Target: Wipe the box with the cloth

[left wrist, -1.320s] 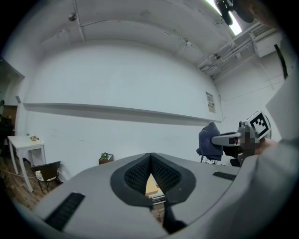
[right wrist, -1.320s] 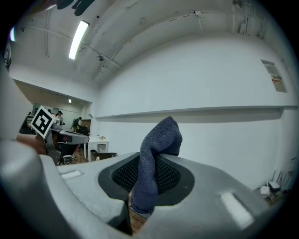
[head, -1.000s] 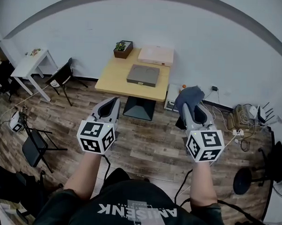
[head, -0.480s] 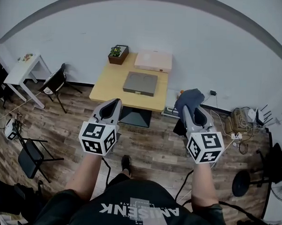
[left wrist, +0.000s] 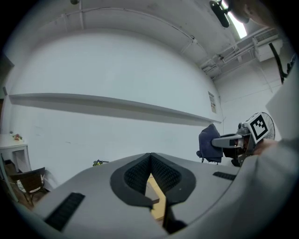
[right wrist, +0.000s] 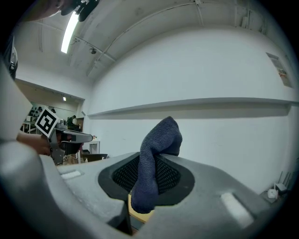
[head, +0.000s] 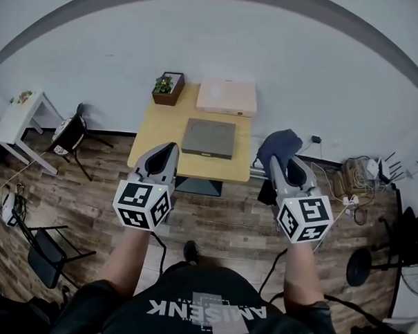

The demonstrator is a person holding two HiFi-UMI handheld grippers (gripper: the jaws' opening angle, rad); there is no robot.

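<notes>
With the right gripper [head: 289, 168] pinching only a fold of the cloth [head: 279, 144], the left gripper [head: 162, 154] pressed together empty, and the grey box [head: 209, 138] untouched by the tabletop [head: 162, 136] near edge, wiping friction could tug the cloth loose.

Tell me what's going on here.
A person holds a gripper in each hand and stands back from a wooden table. The right gripper is shut on a dark blue cloth, which sticks up out of its jaws. The left gripper is shut and empty. On the table sit a grey box, a pink box and a potted plant. Neither gripper is at the table, so wiping has not begun.
</notes>
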